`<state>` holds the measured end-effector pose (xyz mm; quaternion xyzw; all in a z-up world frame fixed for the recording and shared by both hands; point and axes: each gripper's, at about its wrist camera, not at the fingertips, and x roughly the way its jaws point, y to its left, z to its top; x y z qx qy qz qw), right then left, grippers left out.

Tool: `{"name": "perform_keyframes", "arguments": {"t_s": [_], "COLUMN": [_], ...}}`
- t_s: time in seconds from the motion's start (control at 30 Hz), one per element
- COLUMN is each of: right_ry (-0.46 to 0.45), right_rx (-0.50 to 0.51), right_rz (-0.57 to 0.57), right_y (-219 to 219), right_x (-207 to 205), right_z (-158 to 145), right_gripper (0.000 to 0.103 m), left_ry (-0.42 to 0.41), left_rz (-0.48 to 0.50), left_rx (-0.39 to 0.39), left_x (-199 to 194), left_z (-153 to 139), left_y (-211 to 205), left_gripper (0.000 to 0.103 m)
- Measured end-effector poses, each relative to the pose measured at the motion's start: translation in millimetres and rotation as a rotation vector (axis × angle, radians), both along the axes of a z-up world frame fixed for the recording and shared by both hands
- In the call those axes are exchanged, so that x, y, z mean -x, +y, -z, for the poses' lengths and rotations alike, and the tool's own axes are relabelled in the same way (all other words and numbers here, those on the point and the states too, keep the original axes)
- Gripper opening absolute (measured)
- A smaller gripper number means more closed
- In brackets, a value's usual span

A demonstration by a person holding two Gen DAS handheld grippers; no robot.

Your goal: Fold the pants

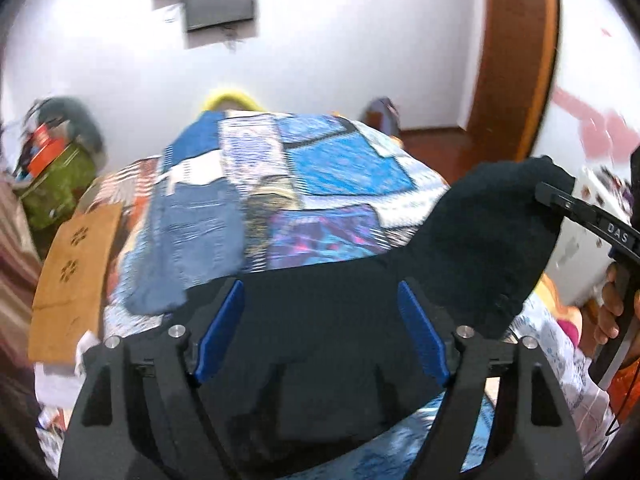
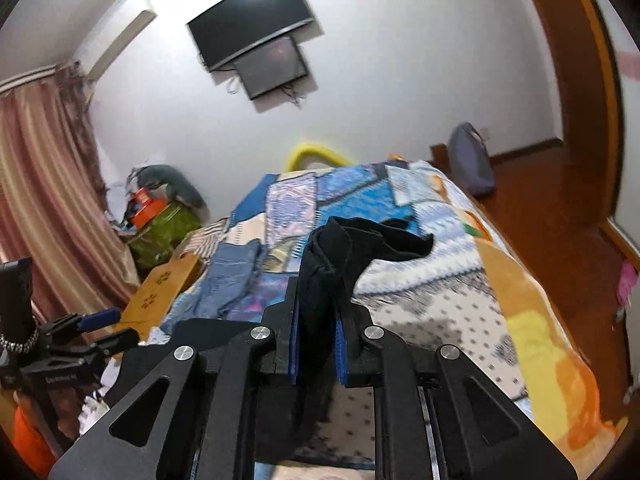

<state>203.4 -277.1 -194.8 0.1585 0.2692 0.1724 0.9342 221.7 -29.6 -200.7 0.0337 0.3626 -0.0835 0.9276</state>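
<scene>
Right gripper (image 2: 316, 344): nearest item in the right wrist view. Blue pads clamped on a bunched edge of the black pants (image 2: 340, 256), which stand up between the fingers and flop over toward the far right.

Left gripper (image 1: 320, 332): jaws standing well apart. Dark cloth fills the space between and below the blue pads (image 1: 222, 328); the pads do not appear to press on it, though blur makes this uncertain.

Black pants, position: draped from the right gripper's pinch, high at the right of the left wrist view, sweeping down and leftward under the left gripper. Long axis runs roughly from one gripper to the other, across the near end of the bed. The free part lies directly ahead of and beneath the left jaws, so the left hand is nearer to it.

Patchwork bedspread (image 1: 320, 184): open room ahead.

Folded jeans (image 1: 192, 240): lying to the left on the bed.

Wooden board (image 1: 76, 264): at the bed's left edge.

Bed's right edge (image 2: 532, 320): drops to a wooden floor (image 2: 540, 208).

Person's hand (image 1: 612, 308): grips the right handle at the far right.
</scene>
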Motion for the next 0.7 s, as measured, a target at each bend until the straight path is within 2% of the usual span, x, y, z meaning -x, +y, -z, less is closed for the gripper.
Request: {"name": "perform_keyframes", "arguments": {"t_s": [0.2,0.33,0.5,0.7], "right_ry": [-0.025,-0.007,0.076,0.189], "right_rx": [0.034,0.054,0.075,0.157], "right_rz": [-0.101,-0.197,-0.370,-0.537], "right_y": [47,84,143,200], "right_x": [-8,-14,-17,0], "right_z": [-12,-10,15,63], "right_gripper": [0.012,0.012,0.012,0.012], "left_ry": [0.016,-0.009,-0.020,0.027], "left_rz": [-0.107,-0.167,-0.217,-0.230], "left_rx": [0.062,0.074,0.053,0.043], "left_x": [9,27,50,60], "left_z": [2,5,12,30], "left_y": [62,91,114,124], "left_gripper": [0.079,0.079,0.079,0.079]}}
